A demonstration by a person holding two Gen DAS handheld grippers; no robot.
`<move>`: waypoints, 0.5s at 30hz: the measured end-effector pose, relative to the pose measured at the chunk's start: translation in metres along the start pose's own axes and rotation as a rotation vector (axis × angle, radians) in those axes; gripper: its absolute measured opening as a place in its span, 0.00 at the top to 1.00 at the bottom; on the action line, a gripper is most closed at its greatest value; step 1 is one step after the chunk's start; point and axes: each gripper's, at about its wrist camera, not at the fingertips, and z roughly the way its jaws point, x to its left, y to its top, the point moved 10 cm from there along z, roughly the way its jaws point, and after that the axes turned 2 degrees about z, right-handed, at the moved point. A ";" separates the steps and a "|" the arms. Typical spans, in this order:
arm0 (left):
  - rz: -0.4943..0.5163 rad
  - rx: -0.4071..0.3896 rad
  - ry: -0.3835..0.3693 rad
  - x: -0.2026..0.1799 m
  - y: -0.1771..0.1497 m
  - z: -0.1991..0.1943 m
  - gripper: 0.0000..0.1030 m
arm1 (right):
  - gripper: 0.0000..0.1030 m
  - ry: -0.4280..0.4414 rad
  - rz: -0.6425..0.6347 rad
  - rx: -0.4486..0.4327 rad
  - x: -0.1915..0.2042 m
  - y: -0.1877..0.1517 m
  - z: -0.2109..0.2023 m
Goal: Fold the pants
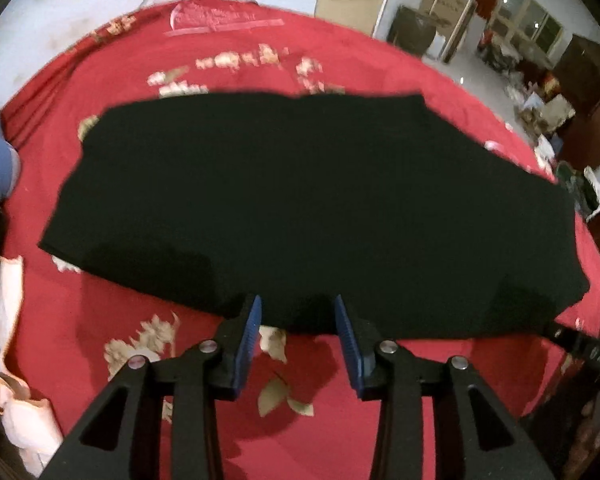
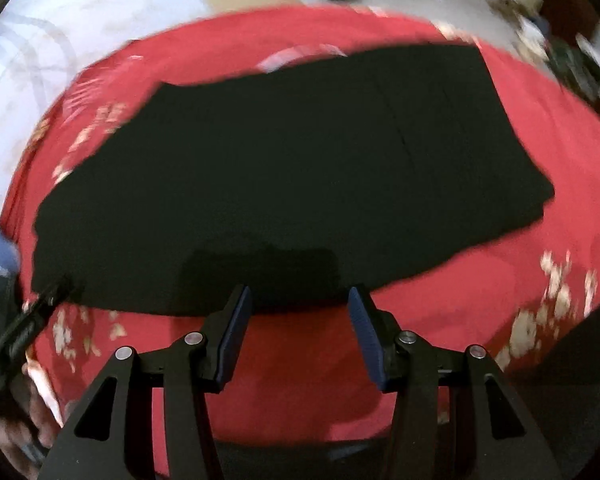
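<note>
Your left gripper (image 1: pixel 298 312) and right gripper (image 2: pixel 300 304): jaws apart, empty, at the near edge of one black pants (image 1: pixel 300 200); one red bedspread (image 1: pixel 100 320) bordered it all round.

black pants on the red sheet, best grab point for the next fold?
Take the black pants at the near long edge, coming in low from the near side. They lie flat across the red sheet, and both open tongs, left and right, already face that edge, which looks easiest to pinch and lift.
</note>
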 end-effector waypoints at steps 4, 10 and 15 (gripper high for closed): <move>-0.001 -0.028 -0.005 -0.002 0.004 -0.010 0.60 | 0.50 0.017 -0.072 -0.074 0.013 0.001 -0.013; -0.038 -0.075 0.013 0.013 0.007 -0.024 0.60 | 0.49 0.093 -0.189 -0.106 0.043 -0.015 -0.021; -0.120 -0.080 0.050 0.040 0.005 -0.024 0.60 | 0.45 0.127 -0.235 -0.099 0.058 -0.029 -0.023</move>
